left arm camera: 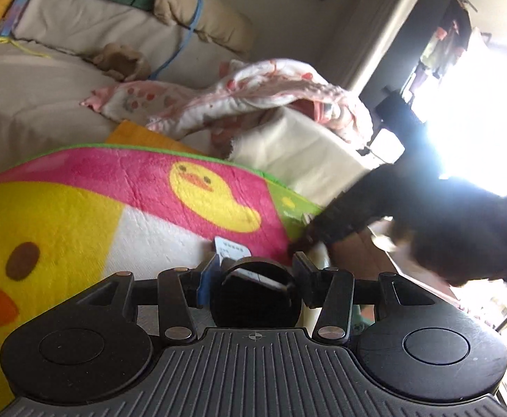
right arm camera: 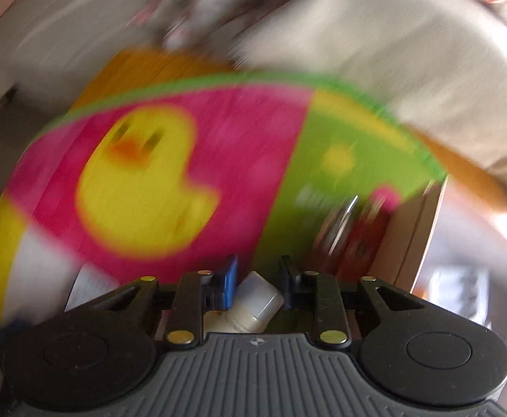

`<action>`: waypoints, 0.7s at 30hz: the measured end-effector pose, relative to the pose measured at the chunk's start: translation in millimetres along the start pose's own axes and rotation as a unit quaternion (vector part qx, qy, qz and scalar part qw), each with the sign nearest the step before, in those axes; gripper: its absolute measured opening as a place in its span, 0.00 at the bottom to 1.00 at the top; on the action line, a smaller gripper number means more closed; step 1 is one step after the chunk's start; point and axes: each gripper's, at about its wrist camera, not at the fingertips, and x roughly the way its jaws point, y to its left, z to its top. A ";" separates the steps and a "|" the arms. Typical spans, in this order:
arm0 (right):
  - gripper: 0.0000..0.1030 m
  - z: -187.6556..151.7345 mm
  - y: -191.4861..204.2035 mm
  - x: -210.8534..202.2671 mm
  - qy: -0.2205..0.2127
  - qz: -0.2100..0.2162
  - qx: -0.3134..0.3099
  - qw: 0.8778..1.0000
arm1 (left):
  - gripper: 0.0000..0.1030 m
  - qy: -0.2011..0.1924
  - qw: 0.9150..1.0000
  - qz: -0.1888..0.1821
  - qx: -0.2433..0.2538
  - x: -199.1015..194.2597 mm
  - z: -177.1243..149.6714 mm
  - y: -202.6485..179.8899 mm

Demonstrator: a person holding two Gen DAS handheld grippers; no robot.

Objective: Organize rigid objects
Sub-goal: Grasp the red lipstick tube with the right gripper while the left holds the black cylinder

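In the left wrist view my left gripper (left arm camera: pixel 255 264) is shut on a black round container (left arm camera: pixel 257 295), which fills the wide gap between the blue-padded finger and the black one. A small white printed packet (left arm camera: pixel 234 248) lies on the mat just beyond it. In the blurred right wrist view my right gripper (right arm camera: pixel 258 267) points steeply down. A small white bottle (right arm camera: pixel 257 300) with a white cap sits slanted between its pads, and both pads touch it.
A plush duck mat (left arm camera: pixel 142 191) in pink, yellow and green covers the surface. At its right edge stands a cardboard box (right arm camera: pixel 416 229) holding red and dark items (right arm camera: pixel 364 239). A person's dark sleeve (left arm camera: pixel 409 215) reaches down by the box. Beige sofa cushions (left arm camera: pixel 45 80) and a floral blanket (left arm camera: pixel 253 93) lie behind.
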 end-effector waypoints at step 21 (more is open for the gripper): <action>0.07 63.7 -33.1 23.8 -0.023 -0.221 -0.005 0.975 | 0.49 0.049 0.998 -0.042 0.018 16.2 -12.8 -14.3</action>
